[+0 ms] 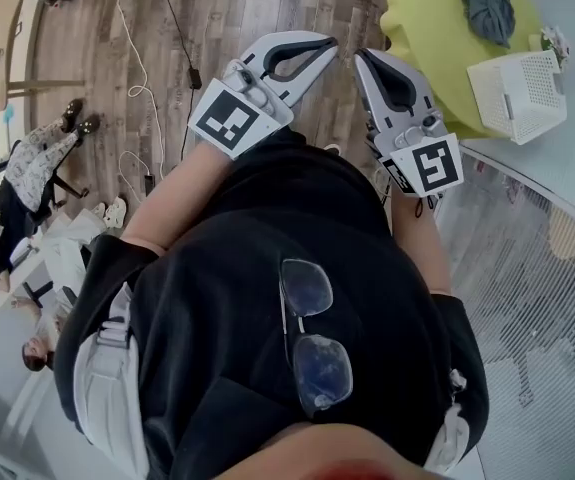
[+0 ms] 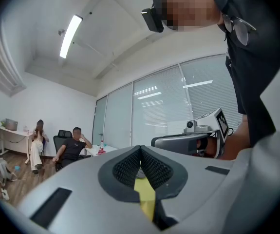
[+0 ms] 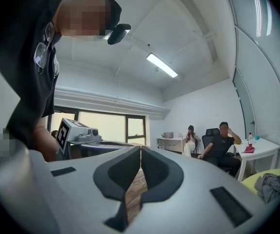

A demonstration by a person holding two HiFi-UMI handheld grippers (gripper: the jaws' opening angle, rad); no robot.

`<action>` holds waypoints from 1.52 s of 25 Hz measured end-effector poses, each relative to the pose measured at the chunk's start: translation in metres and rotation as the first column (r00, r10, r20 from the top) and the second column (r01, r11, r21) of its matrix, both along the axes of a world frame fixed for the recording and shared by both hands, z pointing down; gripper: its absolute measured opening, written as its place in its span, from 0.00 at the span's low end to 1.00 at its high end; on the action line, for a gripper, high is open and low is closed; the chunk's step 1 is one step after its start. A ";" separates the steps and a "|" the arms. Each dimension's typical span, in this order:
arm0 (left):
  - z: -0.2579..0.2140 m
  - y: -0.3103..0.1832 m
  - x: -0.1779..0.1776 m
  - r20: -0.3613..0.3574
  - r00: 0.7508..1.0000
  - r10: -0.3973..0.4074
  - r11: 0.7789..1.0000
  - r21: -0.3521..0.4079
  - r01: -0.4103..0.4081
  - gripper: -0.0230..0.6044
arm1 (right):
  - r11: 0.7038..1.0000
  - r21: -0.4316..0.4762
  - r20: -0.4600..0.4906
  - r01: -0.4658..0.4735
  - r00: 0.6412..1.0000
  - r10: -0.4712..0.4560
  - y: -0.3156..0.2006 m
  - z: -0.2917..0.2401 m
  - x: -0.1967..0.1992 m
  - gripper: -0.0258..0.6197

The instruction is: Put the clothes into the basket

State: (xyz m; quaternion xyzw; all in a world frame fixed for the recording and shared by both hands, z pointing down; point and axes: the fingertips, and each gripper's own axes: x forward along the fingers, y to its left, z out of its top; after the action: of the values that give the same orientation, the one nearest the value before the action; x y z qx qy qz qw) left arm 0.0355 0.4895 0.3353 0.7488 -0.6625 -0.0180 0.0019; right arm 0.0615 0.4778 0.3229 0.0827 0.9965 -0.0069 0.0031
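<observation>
the grey-and-white left gripper [image 1: 325,44], held well to the left of the rounded yellow-green surface [image 1: 427,28], has its jaws pressed together on nothing. the matching right gripper [image 1: 363,60], nearer that surface, is likewise closed and empty. a crumpled grey-blue garment [image 1: 487,3] lies on top of the surface. the white slotted plastic basket [image 1: 519,93] stands just beside its right edge.

Yellow round surface [image 1: 429,50], grey garment [image 1: 487,4] on it, white basket [image 1: 519,94] beside
</observation>
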 end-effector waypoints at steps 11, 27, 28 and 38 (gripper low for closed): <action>0.001 0.018 -0.051 0.008 0.999 0.031 0.999 0.006 -0.031 0.05 | 1.000 0.003 0.002 -0.026 1.000 0.026 0.015 0.002 -0.048 0.08; 0.003 -0.021 -0.105 0.018 1.000 -0.014 1.000 0.006 0.014 0.05 | 1.000 0.000 0.003 0.008 1.000 -0.008 -0.033 0.007 -0.103 0.08; 0.002 -0.027 -0.109 0.021 1.000 -0.017 1.000 0.006 0.017 0.05 | 1.000 0.000 0.005 0.014 1.000 -0.014 -0.038 0.008 -0.108 0.08; 0.005 -0.108 -0.151 0.021 0.999 -0.049 0.998 -0.032 0.050 0.05 | 0.999 0.005 0.000 0.037 0.999 -0.037 -0.123 0.013 -0.152 0.08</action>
State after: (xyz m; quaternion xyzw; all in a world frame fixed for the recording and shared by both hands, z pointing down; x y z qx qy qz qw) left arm -0.1156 0.3812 0.3398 0.7322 -0.6810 0.0003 0.0068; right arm -0.0906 0.3550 0.3357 0.1013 0.9948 -0.0046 0.0031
